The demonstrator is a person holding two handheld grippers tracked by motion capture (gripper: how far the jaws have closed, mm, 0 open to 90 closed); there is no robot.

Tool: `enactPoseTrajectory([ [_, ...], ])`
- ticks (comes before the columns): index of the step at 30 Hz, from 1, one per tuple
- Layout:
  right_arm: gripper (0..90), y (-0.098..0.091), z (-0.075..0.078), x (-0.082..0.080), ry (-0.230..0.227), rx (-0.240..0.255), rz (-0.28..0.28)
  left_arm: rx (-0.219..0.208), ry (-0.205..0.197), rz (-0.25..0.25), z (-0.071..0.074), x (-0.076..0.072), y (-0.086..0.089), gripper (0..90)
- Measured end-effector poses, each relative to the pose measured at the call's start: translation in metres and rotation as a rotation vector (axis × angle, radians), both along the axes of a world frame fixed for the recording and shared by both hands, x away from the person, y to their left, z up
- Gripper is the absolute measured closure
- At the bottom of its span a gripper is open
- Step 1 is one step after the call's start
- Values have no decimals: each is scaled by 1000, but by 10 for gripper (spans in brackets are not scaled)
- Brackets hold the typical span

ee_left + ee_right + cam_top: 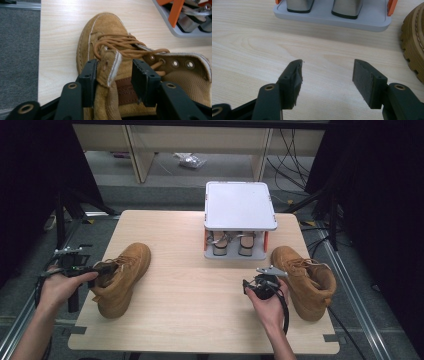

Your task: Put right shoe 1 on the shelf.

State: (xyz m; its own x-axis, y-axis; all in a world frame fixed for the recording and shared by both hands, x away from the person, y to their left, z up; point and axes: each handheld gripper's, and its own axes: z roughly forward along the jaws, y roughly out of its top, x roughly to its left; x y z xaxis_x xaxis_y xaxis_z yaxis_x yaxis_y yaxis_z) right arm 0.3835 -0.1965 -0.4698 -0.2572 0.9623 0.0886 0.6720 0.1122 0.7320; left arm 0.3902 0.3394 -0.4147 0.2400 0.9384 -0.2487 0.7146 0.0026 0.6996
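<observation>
Both jaws of my left gripper (113, 75) straddle the tan suede lace-up boot's (110, 45) collar flap, pads not visibly clamping; right gripper (327, 75) is apart, empty. Grey two-tier rack (240, 227) holds two shoes (233, 244) (lower shelf).

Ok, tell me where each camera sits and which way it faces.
High view: above the person's side, facing forward and down on the table; both forearms, the left hand-held gripper and right hand-held gripper show.
Left gripper view: rides the left hand-held gripper, looking along its jaws, which straddle the collar of the left boot.
Right gripper view: rides the right hand-held gripper, facing the grey rack across bare tabletop; its jaws stand apart.
Shared: all three views show the rack.
</observation>
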Motion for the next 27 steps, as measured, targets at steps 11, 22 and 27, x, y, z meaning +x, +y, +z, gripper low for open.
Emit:
enactPoseTrajectory([
  [11,416,2,-3,0,8,14,18,-33,94,21,-2,6,2,632],
  [22,415,2,-2,0,17,9,16,-11,93,23,-2,6,0,806],
  [27,415,0,-3,1,11,4,23,-142,80,43,-6,6,8,820],
])
